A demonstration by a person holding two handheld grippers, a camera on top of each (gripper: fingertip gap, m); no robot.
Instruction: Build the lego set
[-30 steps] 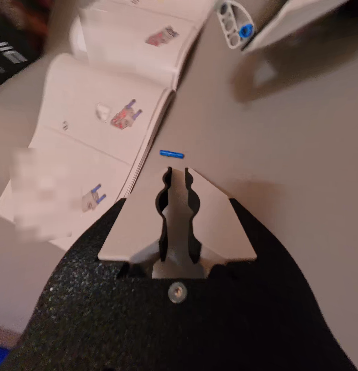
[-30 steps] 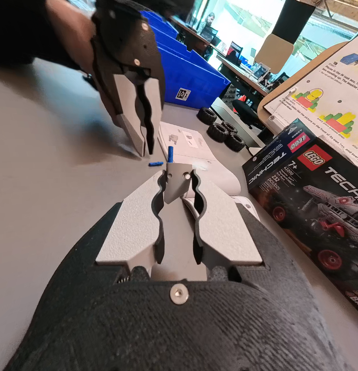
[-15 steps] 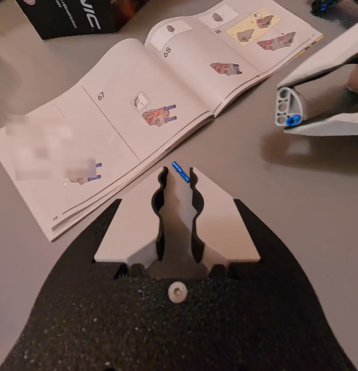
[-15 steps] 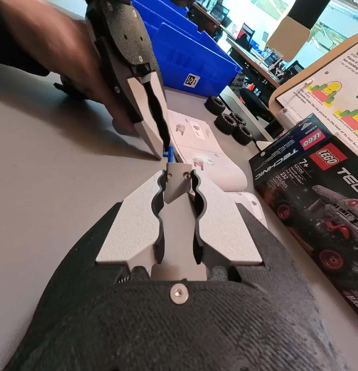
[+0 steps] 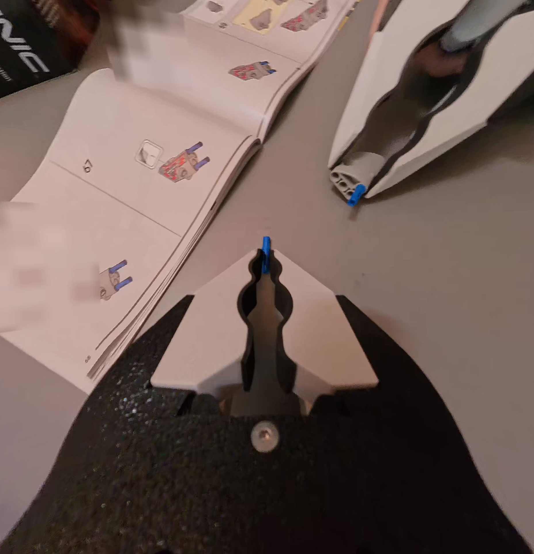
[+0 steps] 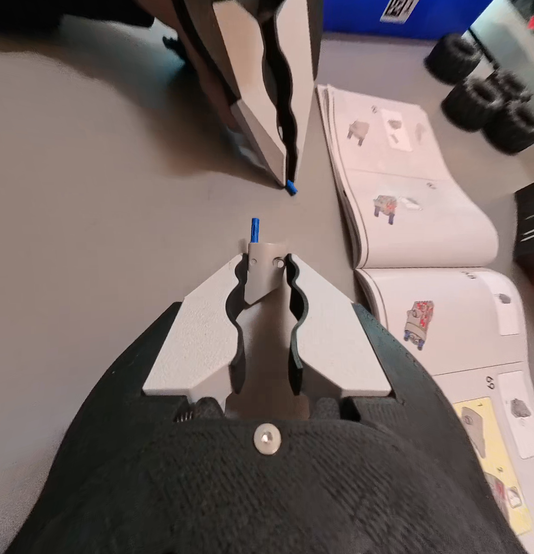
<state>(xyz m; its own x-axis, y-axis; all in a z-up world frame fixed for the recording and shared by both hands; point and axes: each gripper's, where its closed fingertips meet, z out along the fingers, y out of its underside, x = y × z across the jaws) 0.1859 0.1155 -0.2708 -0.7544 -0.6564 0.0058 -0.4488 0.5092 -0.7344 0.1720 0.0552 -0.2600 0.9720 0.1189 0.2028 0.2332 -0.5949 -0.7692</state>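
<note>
My left gripper (image 5: 265,251) is shut on a small blue pin (image 5: 265,254) at its fingertips, low over the grey table. It shows in the right wrist view (image 6: 289,183) with the pin's end (image 6: 290,187) sticking out below the tips. My right gripper (image 6: 267,257) is shut on a grey Technic piece (image 6: 264,269) with a blue pin (image 6: 254,229) standing out of its far end. In the left wrist view the right gripper (image 5: 354,183) holds that grey piece (image 5: 352,177) with its pin (image 5: 356,195), up and to the right of my left gripper.
An open instruction booklet (image 5: 158,168) lies left of the left gripper and right of the right gripper (image 6: 409,186). Black tyres (image 6: 487,102) and a blue bin (image 6: 409,18) stand at the back. A dark set box (image 5: 23,45) is beyond the booklet. The left gripper's tips are roughly 7 cm from the right gripper's.
The left gripper has closed on the loose blue pin that lay on the table. The right gripper with the grey piece has tilted downward and come closer to the left gripper.
</note>
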